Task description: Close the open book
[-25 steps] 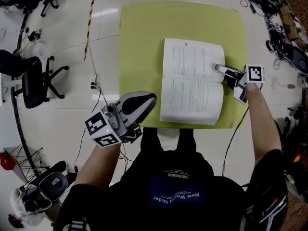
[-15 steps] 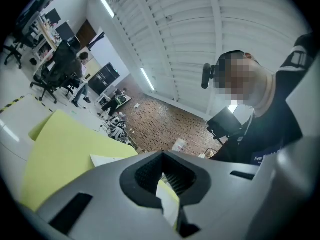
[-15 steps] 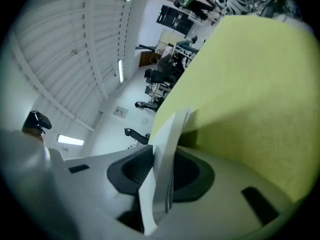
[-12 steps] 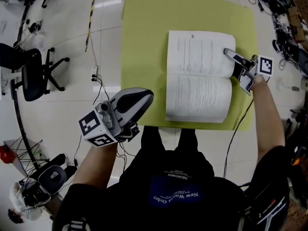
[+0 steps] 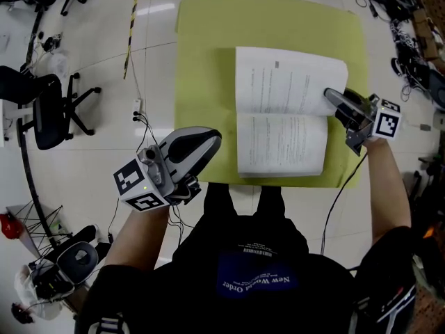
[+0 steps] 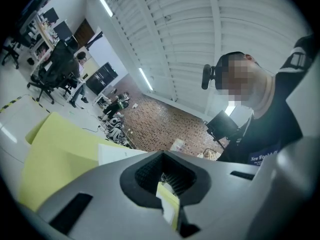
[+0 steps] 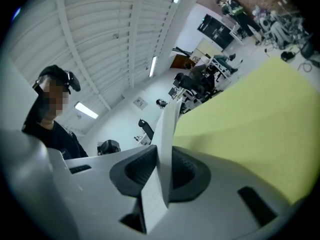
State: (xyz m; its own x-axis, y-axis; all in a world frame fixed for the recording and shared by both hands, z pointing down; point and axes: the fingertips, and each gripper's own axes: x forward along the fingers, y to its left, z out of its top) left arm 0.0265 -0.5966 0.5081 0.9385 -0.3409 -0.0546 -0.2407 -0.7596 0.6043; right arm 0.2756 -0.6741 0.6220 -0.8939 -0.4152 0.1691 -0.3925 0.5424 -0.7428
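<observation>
An open book point(image 5: 278, 110) lies with white printed pages up on the yellow-green table point(image 5: 208, 47). My right gripper point(image 5: 330, 94) is at the book's right edge. Its jaws are closing with a stack of pages point(image 7: 162, 149) pinched between them, and that edge is lifted off the table. In the right gripper view the pages stand upright in the right gripper point(image 7: 162, 176), with the table point(image 7: 250, 119) beyond. My left gripper point(image 5: 212, 139) is shut and holds nothing, beside the table's near left corner. From the left gripper point(image 6: 165, 184) I see the table point(image 6: 55, 159) and the book point(image 6: 117, 153) ahead.
A black office chair point(image 5: 49, 110) stands on the white tiled floor at the left. Cables point(image 5: 139, 117) lie on the floor beside the table's left edge. A black cable point(image 5: 341, 193) hangs off the near right corner. Equipment and cables point(image 5: 410, 40) crowd the far right.
My right gripper has shut on the page edge and risen with it, lifting the book's right side. The left gripper has stayed where it was.
</observation>
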